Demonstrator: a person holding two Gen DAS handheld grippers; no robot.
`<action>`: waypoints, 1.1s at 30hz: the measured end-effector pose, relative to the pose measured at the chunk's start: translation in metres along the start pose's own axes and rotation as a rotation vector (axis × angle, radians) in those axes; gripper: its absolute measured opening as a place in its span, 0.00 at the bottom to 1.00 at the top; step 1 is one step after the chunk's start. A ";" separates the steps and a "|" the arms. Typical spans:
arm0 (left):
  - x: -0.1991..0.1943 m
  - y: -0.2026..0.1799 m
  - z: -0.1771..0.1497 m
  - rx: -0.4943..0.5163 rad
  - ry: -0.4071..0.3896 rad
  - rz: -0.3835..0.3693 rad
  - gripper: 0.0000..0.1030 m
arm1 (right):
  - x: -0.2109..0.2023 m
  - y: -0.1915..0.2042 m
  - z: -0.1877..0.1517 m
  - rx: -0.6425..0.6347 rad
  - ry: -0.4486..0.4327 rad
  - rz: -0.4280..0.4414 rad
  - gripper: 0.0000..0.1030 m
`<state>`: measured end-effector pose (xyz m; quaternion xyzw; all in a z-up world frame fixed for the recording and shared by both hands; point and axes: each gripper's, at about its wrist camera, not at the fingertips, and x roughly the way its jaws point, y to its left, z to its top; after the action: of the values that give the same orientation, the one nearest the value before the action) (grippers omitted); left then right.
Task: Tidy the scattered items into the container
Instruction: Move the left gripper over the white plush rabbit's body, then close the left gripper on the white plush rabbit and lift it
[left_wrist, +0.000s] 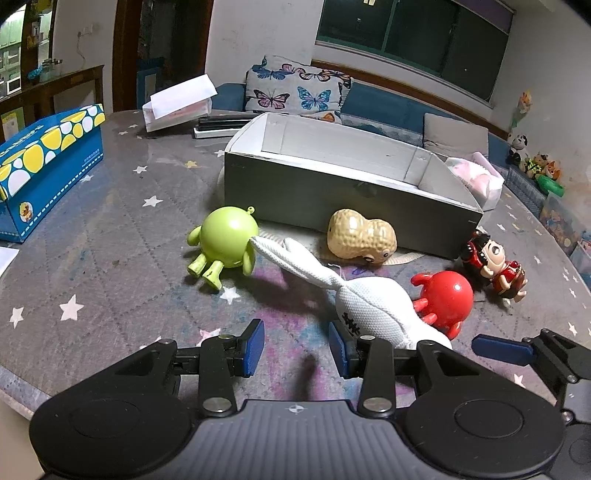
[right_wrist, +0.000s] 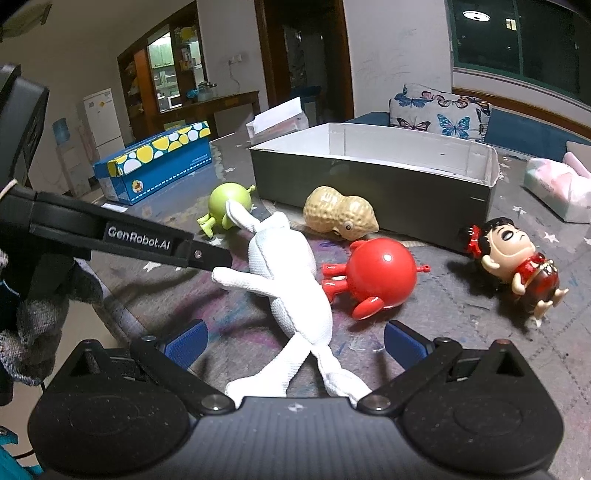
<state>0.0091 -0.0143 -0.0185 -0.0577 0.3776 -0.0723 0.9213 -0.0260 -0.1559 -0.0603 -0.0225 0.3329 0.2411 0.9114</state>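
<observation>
An open grey box (left_wrist: 332, 184) (right_wrist: 369, 184) with a white inside stands at the back of the table. In front of it lie a green round toy (left_wrist: 225, 242) (right_wrist: 227, 199), a peanut figure (left_wrist: 360, 234) (right_wrist: 338, 214), a red round toy (left_wrist: 447, 295) (right_wrist: 380, 271), a doll in red (left_wrist: 495, 266) (right_wrist: 517, 258) and a white plush rabbit (left_wrist: 369, 299) (right_wrist: 291, 273). My left gripper (left_wrist: 297, 347) is open just left of the rabbit's body, holding nothing. My right gripper (right_wrist: 295, 343) is open, with the rabbit's legs lying between its blue pads (right_wrist: 188, 341).
A blue tissue box (left_wrist: 48, 162) (right_wrist: 155, 166) with yellow and white spots sits at the left. A white open carton (left_wrist: 177, 103) and a soft tissue pack (right_wrist: 557, 188) lie behind and right of the grey box. The table's near-left edge (right_wrist: 118, 317) drops to the floor.
</observation>
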 end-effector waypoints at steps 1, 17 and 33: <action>0.000 0.000 0.001 0.000 0.001 -0.005 0.40 | 0.000 0.000 0.000 -0.003 0.001 0.003 0.99; 0.005 -0.001 0.022 -0.059 0.060 -0.142 0.40 | 0.010 -0.001 0.009 -0.004 0.015 0.044 0.72; 0.033 0.025 0.041 -0.292 0.166 -0.258 0.40 | 0.012 -0.001 0.017 -0.046 -0.001 0.059 0.41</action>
<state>0.0631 0.0069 -0.0159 -0.2322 0.4483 -0.1387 0.8520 -0.0079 -0.1485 -0.0547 -0.0335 0.3274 0.2757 0.9032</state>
